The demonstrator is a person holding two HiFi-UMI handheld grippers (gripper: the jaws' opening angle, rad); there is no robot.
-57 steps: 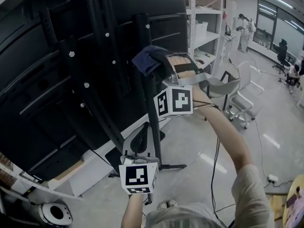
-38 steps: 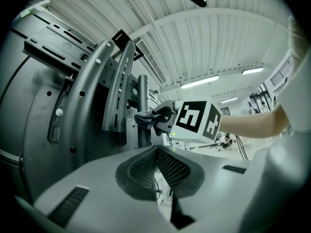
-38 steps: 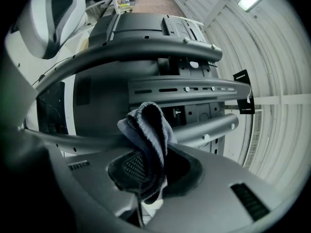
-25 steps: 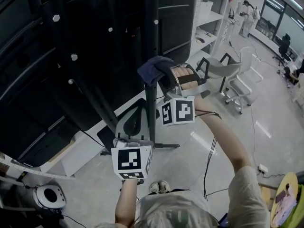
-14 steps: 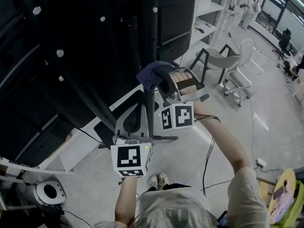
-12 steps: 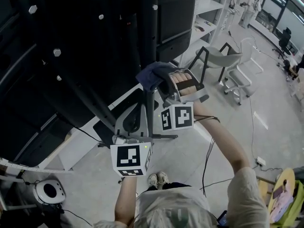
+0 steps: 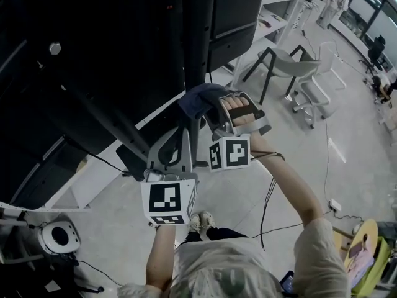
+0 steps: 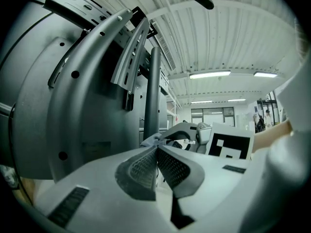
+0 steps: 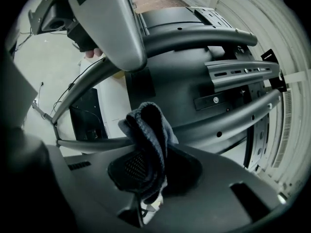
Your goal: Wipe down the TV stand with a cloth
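right hand-held gripper (image 7: 209, 107) clamped tight on a dark blue cloth (image 7: 197, 98); cloth bunched up, sticks out past the jaw tips. in the right gripper view the cloth (image 9: 148, 130) sits pinched between the two pads of the right hand-held gripper (image 9: 146, 171), folded over on itself, with the stand's curved black tubes behind it. in the head view the cloth is pressed up to the black upright post (image 7: 197, 42) of the tv stand (image 7: 93, 73), about mid height; exact contact hard to confirm. left hand-held gripper (image 7: 169, 157) held lower and just left of the right one, pointing up at the same post, not touching it. in the left gripper view the left hand-held gripper (image 8: 156, 161) has jaws closed together, pads meeting, nothing between them; post (image 8: 154, 91) straight ahead. grey chair (image 7: 285, 64) and white shelving (image 7: 276, 8) off to the right, on a pale floor (image 7: 248, 191).
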